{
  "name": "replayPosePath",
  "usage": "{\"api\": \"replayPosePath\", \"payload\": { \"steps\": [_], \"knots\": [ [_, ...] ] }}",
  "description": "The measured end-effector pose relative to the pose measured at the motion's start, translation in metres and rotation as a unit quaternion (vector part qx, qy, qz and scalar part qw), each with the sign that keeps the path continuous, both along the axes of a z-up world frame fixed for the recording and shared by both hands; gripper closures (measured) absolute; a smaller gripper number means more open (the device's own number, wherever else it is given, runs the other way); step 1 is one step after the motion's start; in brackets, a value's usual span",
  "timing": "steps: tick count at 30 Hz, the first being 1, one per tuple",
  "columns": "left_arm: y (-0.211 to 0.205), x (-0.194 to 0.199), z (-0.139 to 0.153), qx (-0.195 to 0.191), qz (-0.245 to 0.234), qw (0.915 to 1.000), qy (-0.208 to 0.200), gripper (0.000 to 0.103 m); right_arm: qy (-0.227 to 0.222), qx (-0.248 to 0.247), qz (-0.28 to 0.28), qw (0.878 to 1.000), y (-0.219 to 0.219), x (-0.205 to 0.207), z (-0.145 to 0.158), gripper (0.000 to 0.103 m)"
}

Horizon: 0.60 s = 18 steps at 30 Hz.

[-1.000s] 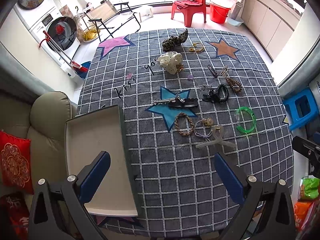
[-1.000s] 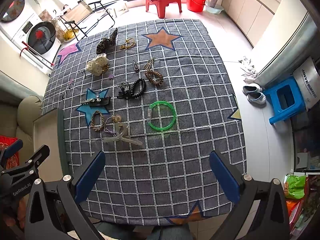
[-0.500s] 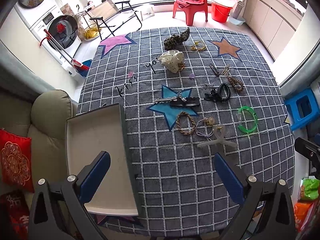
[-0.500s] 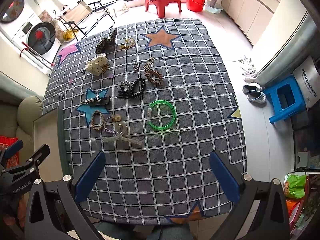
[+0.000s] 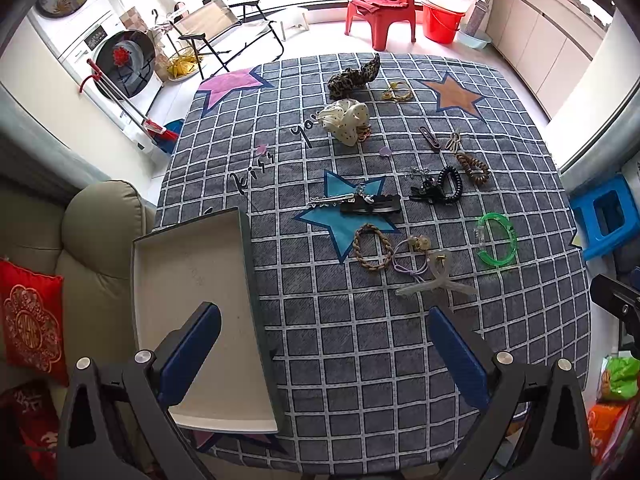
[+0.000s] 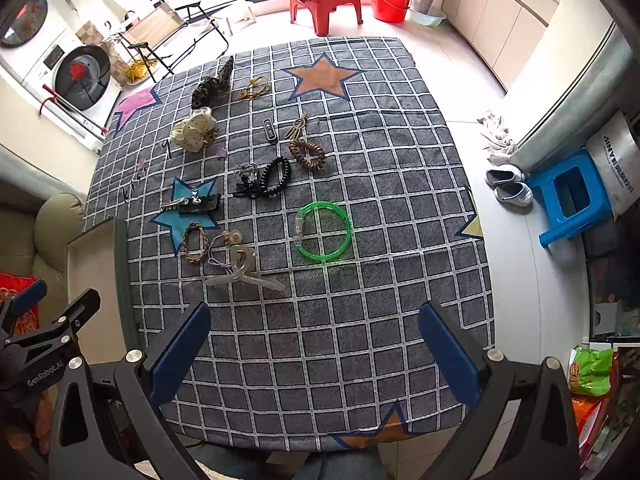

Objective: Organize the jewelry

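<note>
1. The right gripper [image 6: 314, 344] hangs above the near part of the worktop [image 6: 360, 184], its blue fingers [image 6: 180, 346] spread wide with nothing between them.
2. A green bangle [image 6: 323, 231] lies mid-worktop, apart from the other pieces.
3. A clear claw clip [image 6: 242, 274] lies to its left, touching a purple hair tie [image 6: 219, 258] and just beside a braided band [image 6: 195, 242].
4. An open tray [image 6: 96, 280] sits at the left edge.
5. The left gripper [image 6: 36, 344] shows at lower left.

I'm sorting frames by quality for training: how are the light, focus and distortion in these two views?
Left wrist view: even daylight, soft shadows, strong fisheye bending the checked tablecloth; the green bracelet is sharp, and the window is blown out. Right wrist view: the same bowing, dark corners, the clear hair claw crisp, no motion blur.
</note>
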<state>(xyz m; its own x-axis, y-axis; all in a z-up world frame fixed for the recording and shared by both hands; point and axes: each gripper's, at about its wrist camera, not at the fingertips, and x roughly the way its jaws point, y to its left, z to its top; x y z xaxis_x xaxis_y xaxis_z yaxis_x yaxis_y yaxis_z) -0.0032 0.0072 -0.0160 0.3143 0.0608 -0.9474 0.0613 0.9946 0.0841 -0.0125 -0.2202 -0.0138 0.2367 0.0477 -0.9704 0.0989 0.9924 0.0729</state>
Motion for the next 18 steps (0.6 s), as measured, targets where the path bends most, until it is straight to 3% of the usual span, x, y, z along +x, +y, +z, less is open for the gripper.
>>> {"api": "replayPosePath", "payload": {
  "steps": [18],
  "knots": [
    [0.0027,0.0037,-0.0051,0.001,0.001,1.0,0.003,0.0,0.001,0.001,0.0,1.0,0.0006,0.0014,-0.0015,0.0]
  ]
}}
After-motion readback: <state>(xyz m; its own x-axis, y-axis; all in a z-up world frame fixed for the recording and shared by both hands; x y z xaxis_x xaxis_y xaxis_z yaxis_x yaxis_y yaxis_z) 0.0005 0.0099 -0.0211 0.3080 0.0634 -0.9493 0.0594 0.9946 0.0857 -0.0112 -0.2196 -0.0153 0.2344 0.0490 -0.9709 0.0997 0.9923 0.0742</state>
